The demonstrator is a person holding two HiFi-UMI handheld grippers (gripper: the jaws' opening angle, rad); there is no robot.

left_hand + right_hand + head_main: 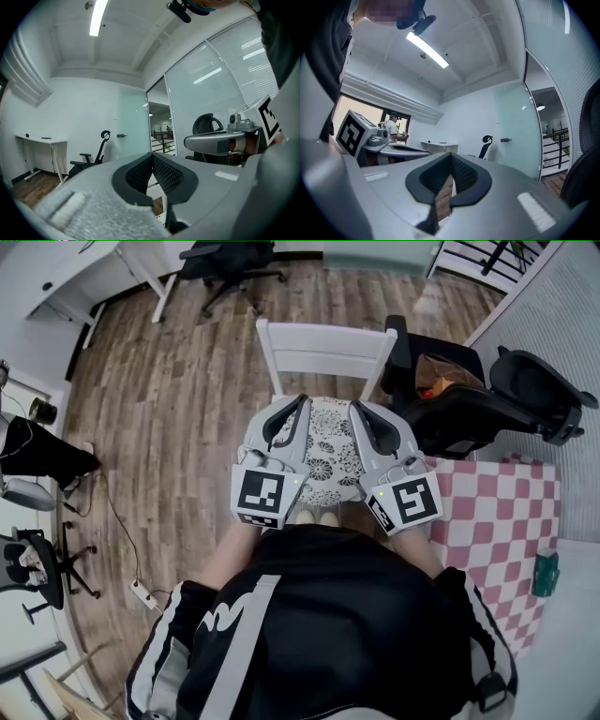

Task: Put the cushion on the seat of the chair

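A white wooden chair point(323, 348) stands in front of me on the wood floor. On its seat lies a white cushion point(326, 454) with a black flower print, partly hidden by both grippers. My left gripper point(302, 401) and right gripper point(354, 407) hover side by side over the cushion, pointing toward the chair back. Both are shut with nothing between their pads. The left gripper view shows its jaws point(152, 157) closed against the room, and the right gripper view shows the same point(451, 157). Whether the grippers touch the cushion I cannot tell.
A black office chair point(487, 395) stands close at the right of the white chair. A pink-and-white checked tabletop point(497, 521) is at my right. Another office chair point(230, 263) and a white desk point(75, 277) are farther off. A power strip point(145, 594) with cables lies at left.
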